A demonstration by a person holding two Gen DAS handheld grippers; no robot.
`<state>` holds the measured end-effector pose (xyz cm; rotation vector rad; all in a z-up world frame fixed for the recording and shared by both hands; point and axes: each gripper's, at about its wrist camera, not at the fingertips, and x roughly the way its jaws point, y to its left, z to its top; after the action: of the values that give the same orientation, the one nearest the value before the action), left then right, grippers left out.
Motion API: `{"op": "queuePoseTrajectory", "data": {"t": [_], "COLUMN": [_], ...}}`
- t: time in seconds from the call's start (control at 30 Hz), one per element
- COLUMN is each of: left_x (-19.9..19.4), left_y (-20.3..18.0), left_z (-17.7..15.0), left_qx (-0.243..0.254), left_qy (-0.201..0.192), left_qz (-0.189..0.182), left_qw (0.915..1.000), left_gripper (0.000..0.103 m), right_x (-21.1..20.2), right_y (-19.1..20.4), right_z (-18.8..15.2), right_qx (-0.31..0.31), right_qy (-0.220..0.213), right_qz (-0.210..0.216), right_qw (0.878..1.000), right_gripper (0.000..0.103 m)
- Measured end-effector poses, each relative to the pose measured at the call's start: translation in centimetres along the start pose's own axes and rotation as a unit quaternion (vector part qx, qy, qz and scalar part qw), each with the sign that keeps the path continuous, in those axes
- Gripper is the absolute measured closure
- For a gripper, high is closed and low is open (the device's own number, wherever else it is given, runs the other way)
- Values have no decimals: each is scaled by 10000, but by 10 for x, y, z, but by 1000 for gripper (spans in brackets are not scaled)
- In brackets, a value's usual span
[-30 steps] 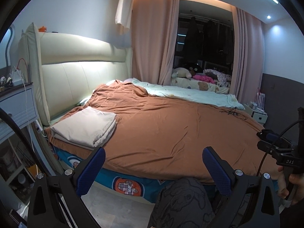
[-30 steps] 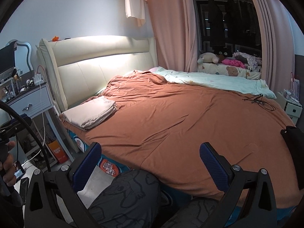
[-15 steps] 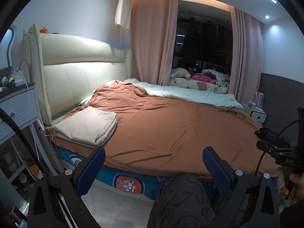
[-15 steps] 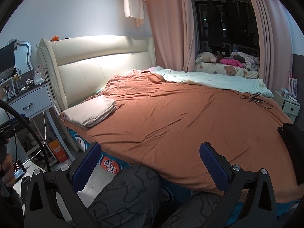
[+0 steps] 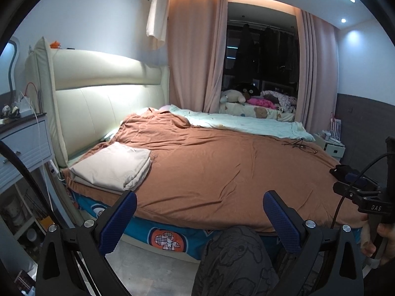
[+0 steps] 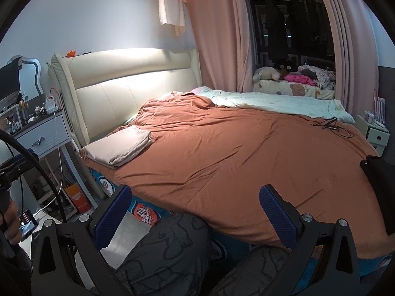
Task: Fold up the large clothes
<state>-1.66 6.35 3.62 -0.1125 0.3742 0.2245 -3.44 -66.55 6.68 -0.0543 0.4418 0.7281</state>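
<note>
Both claws released and empty: left claw (image 5: 200, 218), right claw (image 6: 195, 212), jaws wide, held over your knees short of the bed (image 6: 138, 207) edge. Nothing gripped. Folded beige cloth (image 6: 118, 148) sits at the near corner by the headboard (image 6: 128, 81), looks done. Orange blanket (image 6: 234, 153) lies spread flat across the bed, nothing folded yet. A dark garment (image 6: 380, 180) lies at the right edge, near the right claw; likely next. Looks like you're between items: reach right, pinch it by an edge, spread it flat before the first fold.
</note>
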Motion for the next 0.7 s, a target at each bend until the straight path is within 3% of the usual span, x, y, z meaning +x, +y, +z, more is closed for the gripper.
{"op": "queuePoseTrajectory", "data": {"t": [0.7], "left_x": [-7], "left_y": [8], "left_z": [3], "left_qx": [-63], "left_qy": [-103], "left_qz": [29], "left_qw": [9999], "left_gripper": [0], "right_x": [-5], "right_y": [7], "right_z": [1], "right_qx": [-28], "right_qy": [-33], "right_qz": [25], "right_qw": [10000], "right_gripper": [0]}}
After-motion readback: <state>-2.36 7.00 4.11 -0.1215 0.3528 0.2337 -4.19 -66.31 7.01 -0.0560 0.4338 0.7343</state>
